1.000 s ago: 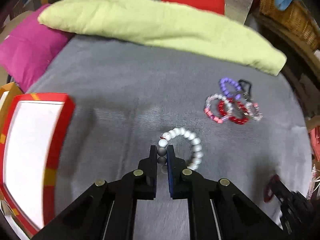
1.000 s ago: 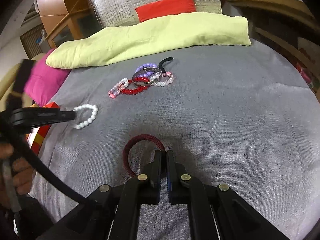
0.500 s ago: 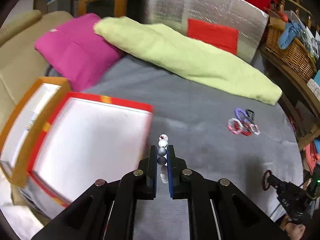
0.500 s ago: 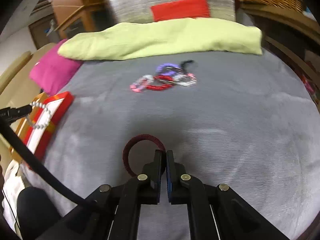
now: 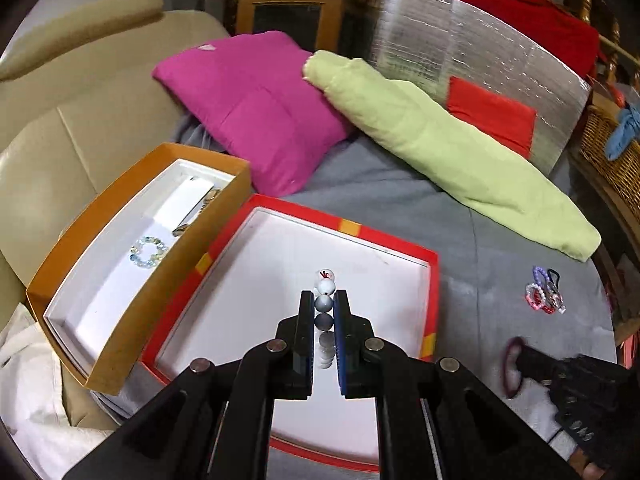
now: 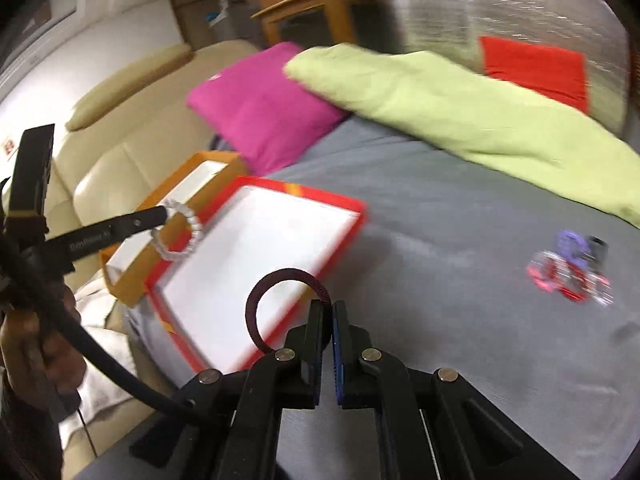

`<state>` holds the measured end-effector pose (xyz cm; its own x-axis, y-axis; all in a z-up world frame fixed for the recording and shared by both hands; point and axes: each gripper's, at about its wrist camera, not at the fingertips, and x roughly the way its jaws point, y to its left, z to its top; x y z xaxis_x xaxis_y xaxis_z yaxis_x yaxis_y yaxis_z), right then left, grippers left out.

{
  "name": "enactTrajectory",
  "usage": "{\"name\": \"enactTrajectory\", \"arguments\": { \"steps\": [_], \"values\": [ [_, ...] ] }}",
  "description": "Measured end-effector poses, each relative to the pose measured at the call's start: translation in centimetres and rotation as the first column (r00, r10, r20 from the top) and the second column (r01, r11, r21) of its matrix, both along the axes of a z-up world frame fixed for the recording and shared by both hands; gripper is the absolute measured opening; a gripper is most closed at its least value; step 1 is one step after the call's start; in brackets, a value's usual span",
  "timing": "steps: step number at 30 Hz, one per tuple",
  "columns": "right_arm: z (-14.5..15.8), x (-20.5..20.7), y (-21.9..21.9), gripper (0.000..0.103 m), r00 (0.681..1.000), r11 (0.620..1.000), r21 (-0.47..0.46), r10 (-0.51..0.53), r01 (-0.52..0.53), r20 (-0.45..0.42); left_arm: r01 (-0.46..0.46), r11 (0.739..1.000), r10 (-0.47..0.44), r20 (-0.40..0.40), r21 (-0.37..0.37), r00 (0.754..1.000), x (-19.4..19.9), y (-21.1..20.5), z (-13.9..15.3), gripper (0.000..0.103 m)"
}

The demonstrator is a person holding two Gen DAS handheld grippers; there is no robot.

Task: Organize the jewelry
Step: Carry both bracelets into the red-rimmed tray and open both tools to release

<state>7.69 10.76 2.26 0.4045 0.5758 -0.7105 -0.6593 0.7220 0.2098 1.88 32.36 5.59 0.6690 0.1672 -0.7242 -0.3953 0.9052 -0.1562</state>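
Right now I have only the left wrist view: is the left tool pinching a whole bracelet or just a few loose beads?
Observer: A whole one. The white bead bracelet hangs as a closed ring from the left tool.
Operator: And the right tool?
Observer: The right tool is shut on a dark maroon band, with the loop arching up to the left.
Operator: Anyone in frame?
Observer: A hand grips the left tool's handle.

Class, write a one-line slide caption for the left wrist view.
Left gripper holds a white pearl-bead bracelet above the white-lined red box, beside an orange box.
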Motion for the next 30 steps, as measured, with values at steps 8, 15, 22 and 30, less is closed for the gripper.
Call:
{"name": "enactTrajectory", "arguments": {
  "steps": [8,15,22,30],
  "values": [
    [-3.3,2.2,7.6,0.005,0.998,0.993,-0.105,0.047,-0.05,-0.029,0.024,0.997,-0.023,0.009,-0.073,1.0,0.4,2.2,-1.2,0.009],
    [-4.9,4.1,9.8,0.005,0.998,0.986,-0.162,0.044,-0.051,-0.045,0.017,0.992,-0.023,-0.048,-0.124,0.999,2.2,4.4,-4.8,0.009],
    [-6.3,4.8,11.7,0.005,0.997,0.976,-0.208,0.047,-0.058,-0.057,-0.031,0.993,0.02,-0.102,-0.11,0.995,2.1,5.8,-7.4,0.009],
    [-6.8,5.1,12.8,0.005,0.998,0.971,-0.234,0.043,-0.052,-0.047,-0.061,0.997,0.055,-0.127,-0.046,0.99,2.2,5.9,-8.0,0.009]
  ]
}}
